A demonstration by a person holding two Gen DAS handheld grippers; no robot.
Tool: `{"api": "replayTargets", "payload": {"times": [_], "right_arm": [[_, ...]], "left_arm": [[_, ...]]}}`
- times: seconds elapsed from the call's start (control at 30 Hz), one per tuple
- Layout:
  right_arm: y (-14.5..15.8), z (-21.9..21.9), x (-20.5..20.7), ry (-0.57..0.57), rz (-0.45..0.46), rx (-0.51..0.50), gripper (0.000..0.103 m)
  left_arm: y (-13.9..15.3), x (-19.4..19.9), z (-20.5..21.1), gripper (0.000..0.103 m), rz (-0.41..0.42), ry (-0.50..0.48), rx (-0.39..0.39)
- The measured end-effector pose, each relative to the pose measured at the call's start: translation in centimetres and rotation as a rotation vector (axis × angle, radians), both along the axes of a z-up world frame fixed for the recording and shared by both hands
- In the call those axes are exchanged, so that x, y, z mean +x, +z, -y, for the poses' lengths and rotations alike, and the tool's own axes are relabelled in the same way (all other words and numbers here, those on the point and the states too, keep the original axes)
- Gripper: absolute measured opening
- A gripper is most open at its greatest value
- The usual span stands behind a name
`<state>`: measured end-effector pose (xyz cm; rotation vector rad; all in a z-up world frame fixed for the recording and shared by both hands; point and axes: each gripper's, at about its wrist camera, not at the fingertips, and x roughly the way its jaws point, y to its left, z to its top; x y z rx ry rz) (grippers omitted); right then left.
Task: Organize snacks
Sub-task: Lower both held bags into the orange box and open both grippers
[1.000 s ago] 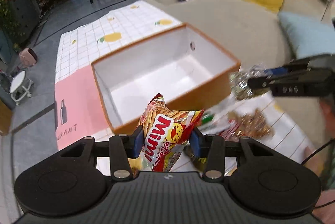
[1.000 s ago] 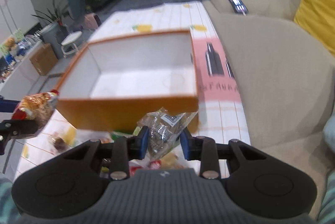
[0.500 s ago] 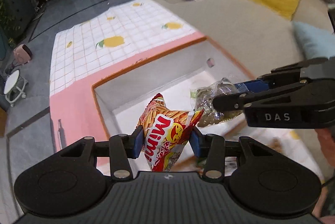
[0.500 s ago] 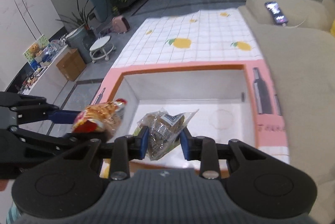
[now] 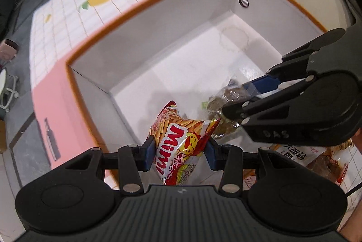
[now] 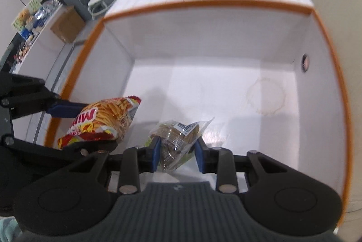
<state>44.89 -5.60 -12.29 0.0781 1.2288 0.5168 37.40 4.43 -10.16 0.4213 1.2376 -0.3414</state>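
The left hand-held gripper (image 5: 179, 152) is clamped on the Mimi bag (image 5: 181, 147), which hangs long axis down over the box (image 6: 325, 38) floor at its near left corner (nothing lies in there yet). Just beside it, the right hand-held gripper (image 6: 177, 152) pinches a clear packet (image 6: 178, 140), tilted steeply downward too, so release looks next.

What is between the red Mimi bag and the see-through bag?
Only bare white box floor shows between the Mimi bag and the see-through bag, in the right wrist view.
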Motion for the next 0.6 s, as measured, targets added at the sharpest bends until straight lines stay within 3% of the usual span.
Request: {"api": "replayTargets", "payload": {"times": [0.13,0.43,0.6], "right_arm": [[-1.1,-0.5,0.4,0.011,-0.035,-0.003,0.030],[-1.7,-0.5,0.3,0.005,-0.059,-0.037,0.032],[-0.5,-0.1,0.1,-0.004,-0.039,-0.045,0.047]], "left_arm": [[-0.5,0.4,0.1,0.051,-0.037,-0.008,-0.015],[-0.4,0.6,-0.7,0.059,-0.075,0.077,-0.067],[0.8,0.1,-1.1,0.073,-0.064,0.114,-0.103]]}}
